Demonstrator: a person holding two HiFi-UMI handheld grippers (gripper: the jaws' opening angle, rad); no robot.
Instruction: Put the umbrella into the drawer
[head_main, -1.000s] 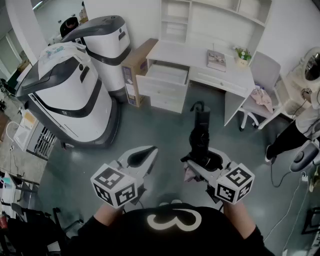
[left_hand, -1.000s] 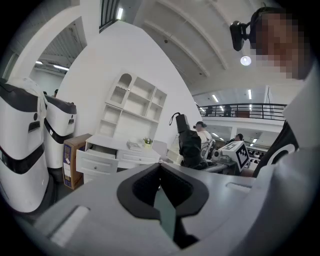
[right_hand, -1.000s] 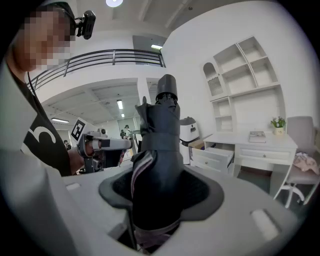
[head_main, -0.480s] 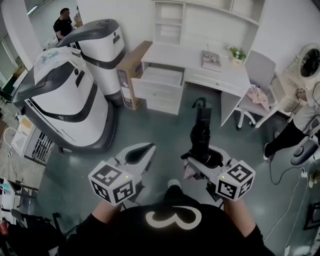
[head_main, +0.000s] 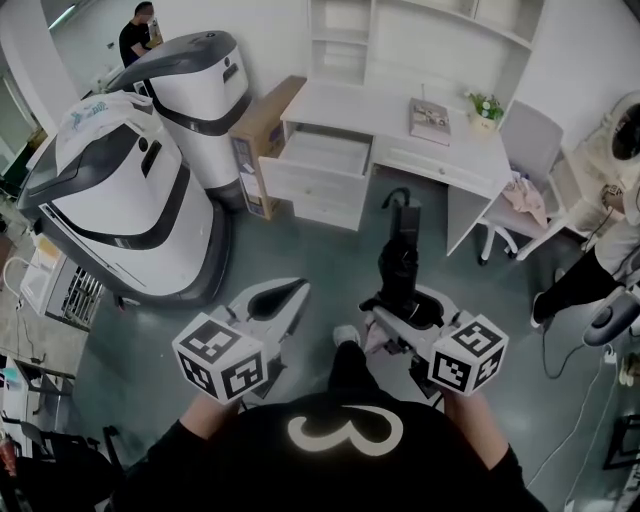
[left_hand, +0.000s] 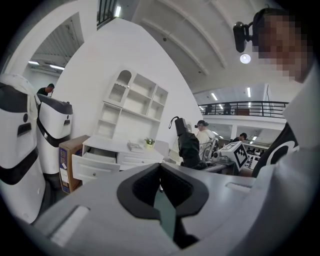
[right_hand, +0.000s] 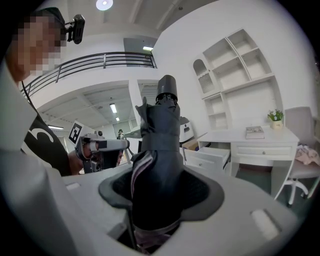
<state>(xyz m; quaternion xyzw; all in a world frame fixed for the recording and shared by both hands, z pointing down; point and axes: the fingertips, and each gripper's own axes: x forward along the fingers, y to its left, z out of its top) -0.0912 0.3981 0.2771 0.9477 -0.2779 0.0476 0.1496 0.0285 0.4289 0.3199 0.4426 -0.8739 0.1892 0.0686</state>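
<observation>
Right gripper view has the folded black umbrella (right_hand: 159, 145) clamped in the right tongs (right_hand: 160, 197); the jaws stand fairly wide, because the pads press on the thick bundled cloth near one end; a little pink and white fabric shows at the grip. From the head view, the umbrella (head_main: 400, 262) is in the air over the floor, ahead of the person and well apart from the drawer (head_main: 322, 158).

Its long axis runs along the line of the right tongs (head_main: 402, 312) and straight out beyond them; the far end, with the cap and strap loop, points toward the white table (head_main: 395, 108). Held by one end like this, it can probably go into the drawer tip first.

That drawer is already pulled out of the table's left side, its inside bare and facing up, ready to receive the umbrella.

Left tongs (left_hand: 161, 186) carry nothing; their tips meet, likely kept free to steady the umbrella or push the drawer.
</observation>
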